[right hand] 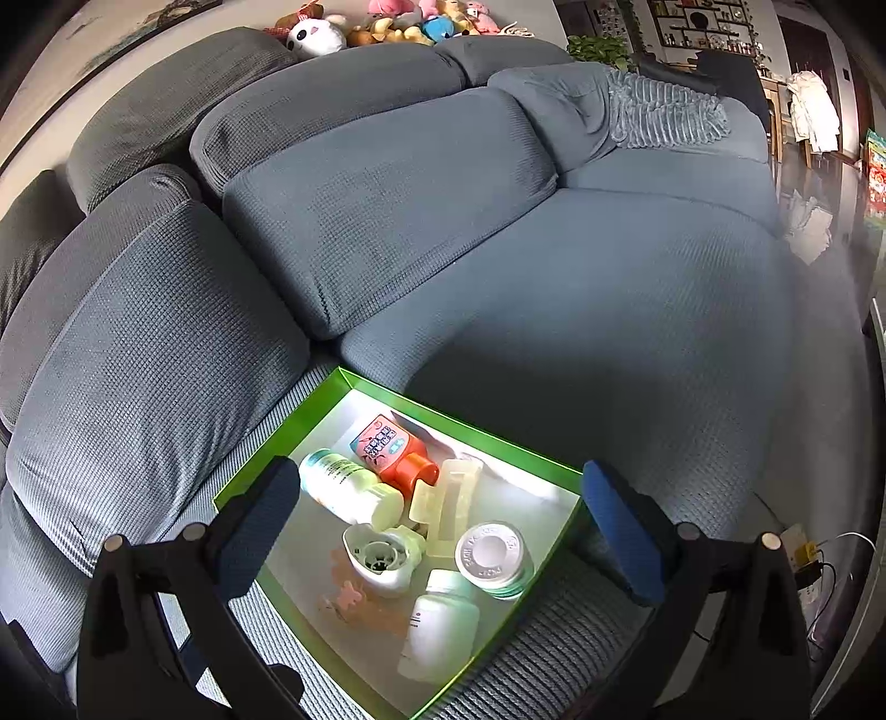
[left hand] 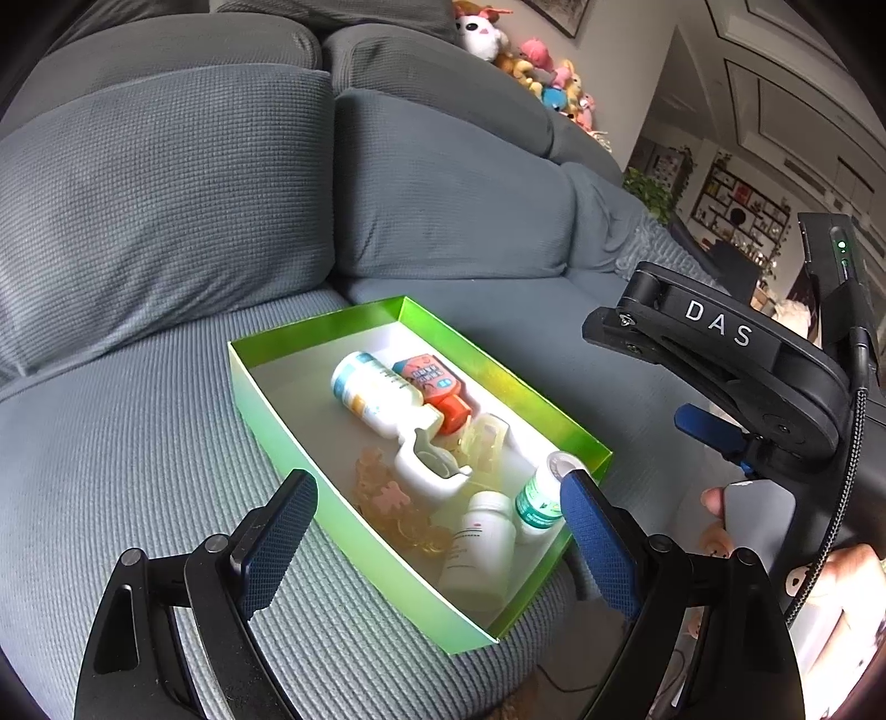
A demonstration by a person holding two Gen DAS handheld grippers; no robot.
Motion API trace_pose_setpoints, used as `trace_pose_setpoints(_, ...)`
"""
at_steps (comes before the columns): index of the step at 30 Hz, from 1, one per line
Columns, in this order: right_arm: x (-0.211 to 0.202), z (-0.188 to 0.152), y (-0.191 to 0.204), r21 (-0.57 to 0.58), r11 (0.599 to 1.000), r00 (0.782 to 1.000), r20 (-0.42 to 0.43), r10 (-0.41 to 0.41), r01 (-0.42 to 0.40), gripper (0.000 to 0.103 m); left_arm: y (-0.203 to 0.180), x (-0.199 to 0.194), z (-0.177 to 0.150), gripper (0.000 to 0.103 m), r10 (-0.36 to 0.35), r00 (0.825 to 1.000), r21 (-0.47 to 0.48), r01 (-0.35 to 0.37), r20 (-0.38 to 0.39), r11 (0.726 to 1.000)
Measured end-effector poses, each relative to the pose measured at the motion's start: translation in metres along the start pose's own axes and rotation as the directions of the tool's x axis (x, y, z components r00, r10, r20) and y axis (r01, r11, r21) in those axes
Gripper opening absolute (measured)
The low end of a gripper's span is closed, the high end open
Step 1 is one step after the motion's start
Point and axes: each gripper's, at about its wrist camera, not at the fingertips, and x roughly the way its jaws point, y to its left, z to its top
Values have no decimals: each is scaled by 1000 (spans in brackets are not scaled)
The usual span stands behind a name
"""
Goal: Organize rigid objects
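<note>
A green box point(left hand: 250, 382) point(right hand: 243, 479) sits on the grey sofa seat. Inside lie a white pump bottle point(left hand: 376, 396) point(right hand: 346, 490), an orange bottle point(left hand: 429, 382) point(right hand: 387, 448), a clear yellowish clip point(left hand: 487, 443) point(right hand: 451, 507), a white pill bottle point(left hand: 482, 545) point(right hand: 440, 626), a green-labelled bottle point(left hand: 540, 501) point(right hand: 493, 559) and amber hair clips point(left hand: 387, 493) point(right hand: 349, 598). My left gripper point(left hand: 437, 545) is open and empty above the box's near end. My right gripper point(right hand: 437, 531) is open and empty over the box; it also shows in the left wrist view point(left hand: 720, 376), beside the box.
The grey sofa point(left hand: 166, 221) point(right hand: 554, 277) has back cushions behind the box. Plush toys point(left hand: 531, 61) point(right hand: 387, 22) line its top. A ribbed grey blanket point(right hand: 664, 111) lies at the sofa's far end. The seat's front edge is just below the box.
</note>
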Motion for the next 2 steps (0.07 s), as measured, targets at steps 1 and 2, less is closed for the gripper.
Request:
trace_pose_setpoints(1,0,0,0,0,1000,1000,0,0,0,102,-1,0,0,90,-2,1000,2,2,1,1000)
trace_pose_setpoints(2,0,0,0,0,1000,1000,1,0,0,102,-2,-1,0,90,-3,1000,7,3,4,1000)
